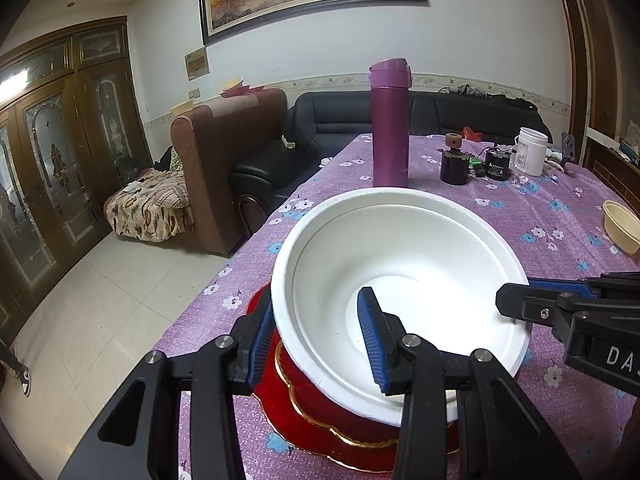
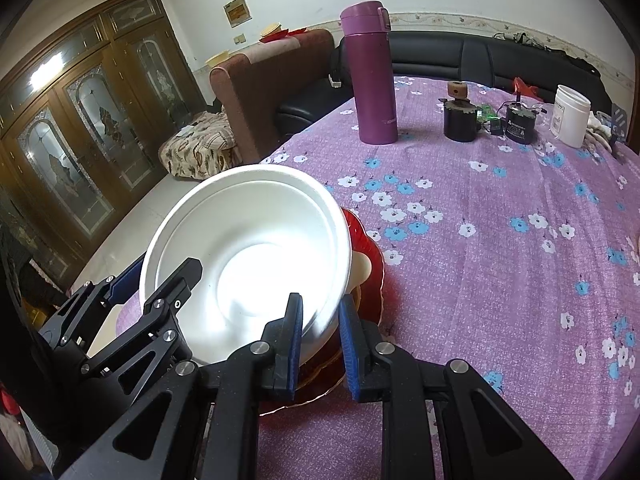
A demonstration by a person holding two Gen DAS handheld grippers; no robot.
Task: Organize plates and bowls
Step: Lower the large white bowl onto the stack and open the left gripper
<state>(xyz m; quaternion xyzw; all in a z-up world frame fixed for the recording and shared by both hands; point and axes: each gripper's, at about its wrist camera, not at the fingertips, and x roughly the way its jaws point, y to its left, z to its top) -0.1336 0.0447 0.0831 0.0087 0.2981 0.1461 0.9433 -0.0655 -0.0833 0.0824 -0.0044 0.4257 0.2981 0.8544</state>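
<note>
A large white foam bowl (image 1: 400, 264) sits tilted on a stack of red plates with gold rims (image 1: 320, 424) near the table's left edge. My left gripper (image 1: 316, 312) straddles the bowl's left rim, one finger outside and one inside, with a wide gap between the jaws. My right gripper (image 2: 320, 312) straddles the bowl's right rim (image 2: 332, 304), its blue pads close on either side; contact is unclear. The bowl (image 2: 248, 248) and red plates (image 2: 368, 248) also show in the right wrist view. A small cream bowl (image 1: 622, 226) sits at the table's right.
A purple flask (image 1: 390, 124), two dark small devices (image 1: 454, 164) and a white jar (image 1: 530, 152) stand at the far side of the purple floral tablecloth (image 2: 500, 260). Sofas and a tiled floor (image 1: 100, 312) lie beyond the left edge.
</note>
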